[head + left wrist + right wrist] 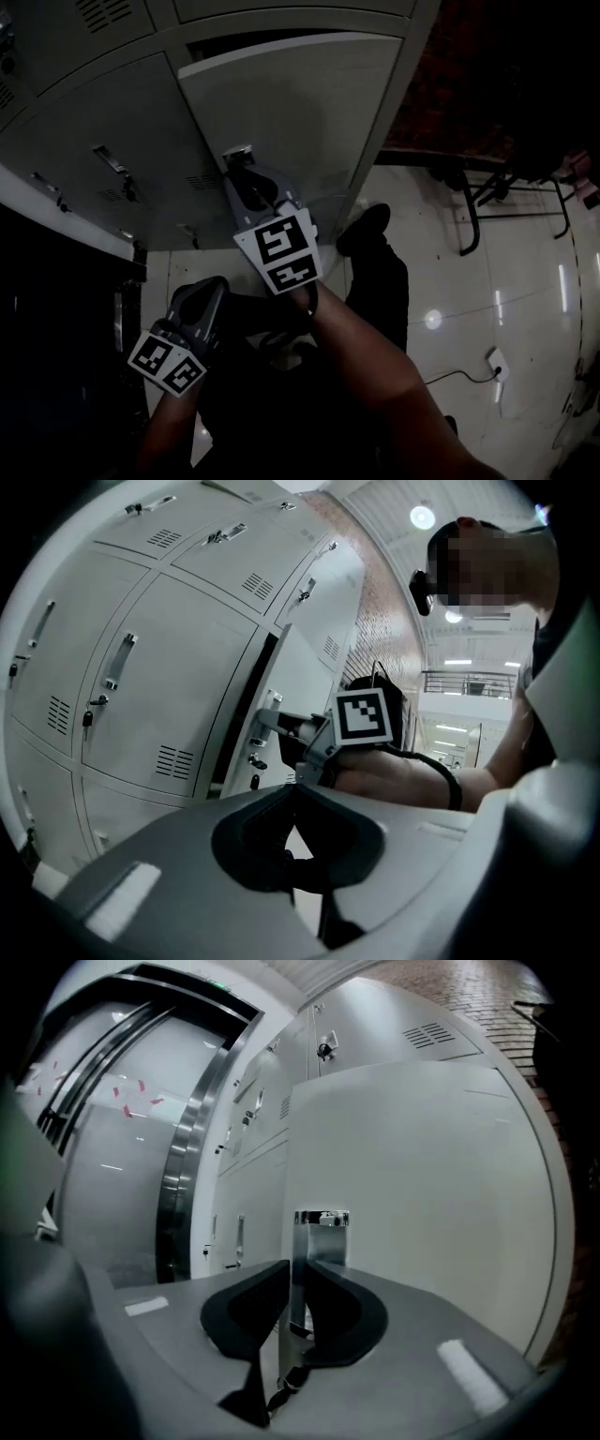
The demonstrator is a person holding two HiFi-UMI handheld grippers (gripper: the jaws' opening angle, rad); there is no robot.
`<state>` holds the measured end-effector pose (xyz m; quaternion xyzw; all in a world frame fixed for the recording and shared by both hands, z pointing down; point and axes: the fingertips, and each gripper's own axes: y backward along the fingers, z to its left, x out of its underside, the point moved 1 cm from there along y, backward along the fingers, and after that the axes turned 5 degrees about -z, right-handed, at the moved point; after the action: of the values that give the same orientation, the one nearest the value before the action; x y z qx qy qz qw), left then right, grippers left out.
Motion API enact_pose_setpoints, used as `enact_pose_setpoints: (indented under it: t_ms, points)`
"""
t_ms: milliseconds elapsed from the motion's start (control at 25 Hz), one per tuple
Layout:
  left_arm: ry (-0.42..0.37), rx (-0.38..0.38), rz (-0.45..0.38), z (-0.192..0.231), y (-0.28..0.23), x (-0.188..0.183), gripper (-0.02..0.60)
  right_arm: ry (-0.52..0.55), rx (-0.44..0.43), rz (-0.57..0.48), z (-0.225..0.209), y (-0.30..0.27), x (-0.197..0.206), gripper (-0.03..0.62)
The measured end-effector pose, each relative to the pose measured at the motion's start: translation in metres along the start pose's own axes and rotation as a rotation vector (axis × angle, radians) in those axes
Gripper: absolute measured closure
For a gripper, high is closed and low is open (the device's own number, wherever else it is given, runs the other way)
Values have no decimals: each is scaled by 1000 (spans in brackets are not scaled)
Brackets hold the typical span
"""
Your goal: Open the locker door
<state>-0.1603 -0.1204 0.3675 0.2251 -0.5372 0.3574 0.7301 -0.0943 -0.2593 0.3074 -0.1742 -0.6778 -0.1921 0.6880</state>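
Though ajar, 1 door [291,103], 1 handle [321,1241]

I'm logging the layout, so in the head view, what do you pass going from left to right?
From the left: left gripper → right gripper, clamped on the door handle → shoe → white plug box on the floor.

No readable text, number or brand on the lockers [141,667]. Only patterned square markers [281,246] on the cubes [167,361], without letters.
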Motion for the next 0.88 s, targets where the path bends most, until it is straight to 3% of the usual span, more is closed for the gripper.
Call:
enact_pose_setpoints:
  t_ms: [200, 880]
  points:
    - [-5, 79, 22, -17, -6, 9, 570, 10, -122, -9, 9, 40, 4, 545]
    - [-58, 194, 70, -81, -25, 29, 570, 8, -545, -2, 9, 160, 5, 548]
